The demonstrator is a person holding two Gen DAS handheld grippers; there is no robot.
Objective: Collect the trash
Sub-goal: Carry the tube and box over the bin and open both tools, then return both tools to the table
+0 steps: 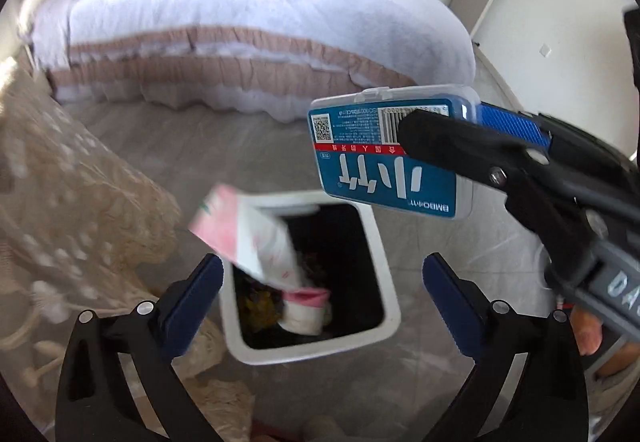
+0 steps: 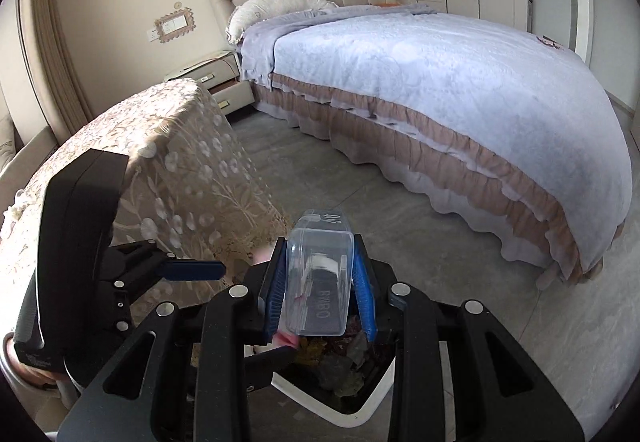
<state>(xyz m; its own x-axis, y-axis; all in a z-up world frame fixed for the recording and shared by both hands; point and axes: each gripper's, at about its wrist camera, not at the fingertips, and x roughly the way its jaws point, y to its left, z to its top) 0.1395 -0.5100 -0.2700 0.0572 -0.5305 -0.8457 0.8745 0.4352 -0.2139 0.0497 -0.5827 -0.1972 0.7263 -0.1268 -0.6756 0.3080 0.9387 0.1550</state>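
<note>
My left gripper (image 1: 320,294) is open and empty above a white trash bin (image 1: 384,262) with a black liner. A pink and white carton (image 1: 248,238), blurred, is in the air over the bin's mouth, apart from my fingers. Other trash lies inside the bin. My right gripper (image 2: 320,290) is shut on a clear plastic box with a blue label (image 2: 320,282) and holds it above the bin (image 2: 360,410). The same box (image 1: 384,154) shows in the left wrist view, up and right of the bin.
A table with a lace cloth (image 2: 160,162) stands left of the bin. A bed with a pale blue cover (image 2: 440,82) fills the far side, with grey floor (image 2: 360,194) between. A nightstand (image 2: 224,82) is by the headboard.
</note>
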